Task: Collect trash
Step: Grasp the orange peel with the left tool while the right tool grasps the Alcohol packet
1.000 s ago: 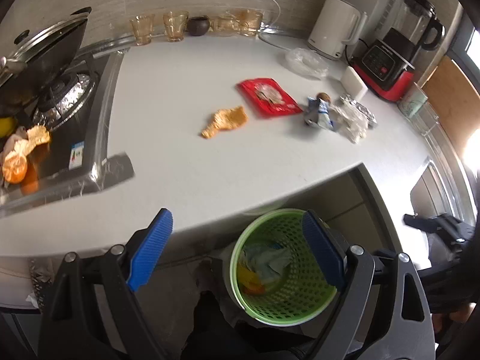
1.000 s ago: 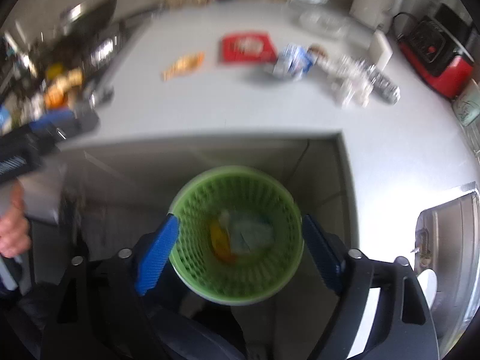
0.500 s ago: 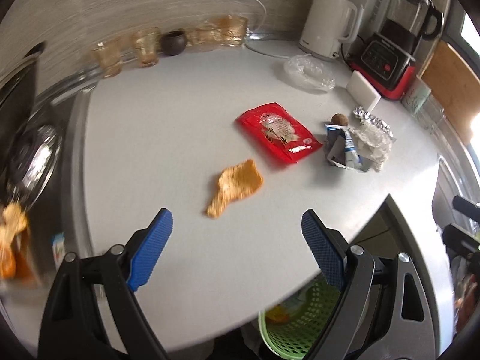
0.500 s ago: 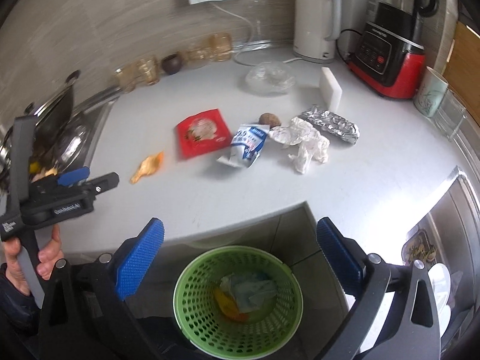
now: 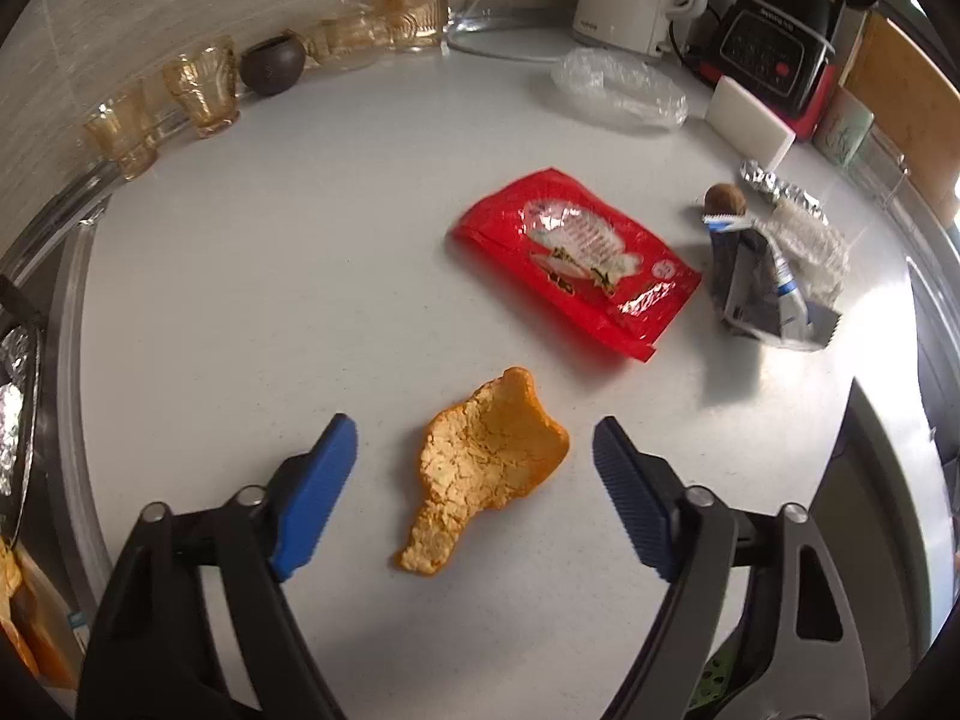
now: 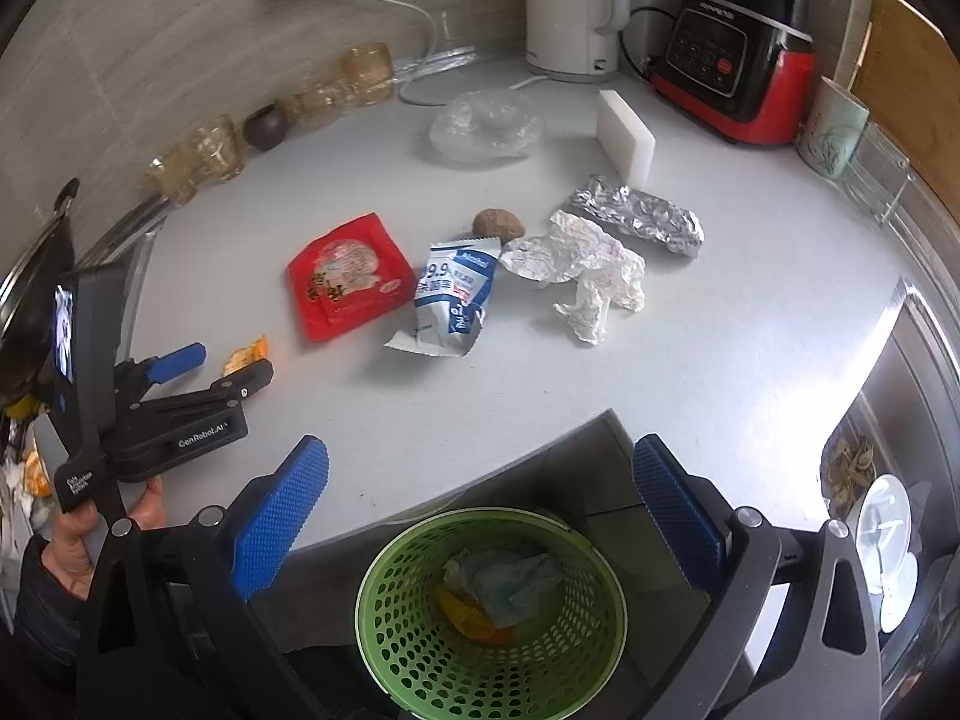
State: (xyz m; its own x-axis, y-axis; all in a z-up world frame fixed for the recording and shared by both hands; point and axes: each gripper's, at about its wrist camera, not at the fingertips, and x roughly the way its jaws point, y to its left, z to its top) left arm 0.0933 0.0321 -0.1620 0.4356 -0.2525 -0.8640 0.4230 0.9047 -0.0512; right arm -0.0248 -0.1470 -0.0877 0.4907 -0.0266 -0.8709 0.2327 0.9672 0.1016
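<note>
An orange peel (image 5: 480, 468) lies on the white counter (image 5: 270, 300), between the blue pads of my left gripper (image 5: 474, 438). Its jaws are closing, and the pads stand clear of the peel on both sides. The right wrist view shows that left gripper (image 6: 231, 363) low over the peel (image 6: 249, 354). My right gripper (image 6: 480, 450) hangs open and empty above the green bin (image 6: 384, 648), which holds tissue and orange scraps. A red packet (image 5: 576, 258), a blue-white wrapper (image 5: 762, 282), crumpled paper (image 6: 582, 276) and foil (image 6: 636, 222) lie farther back.
A brown nut (image 6: 498, 223), clear plastic bag (image 6: 486, 126) and white block (image 6: 624, 135) sit behind the trash. Amber glasses (image 5: 204, 87), a kettle (image 6: 570, 6) and a red blender (image 6: 738, 54) line the wall. The stove edge (image 5: 66, 312) is at left.
My left gripper has moved from above the bin over the counter and sunk onto the orange peel, its jaws narrowing. My right gripper has opened wider, still above the bin.
</note>
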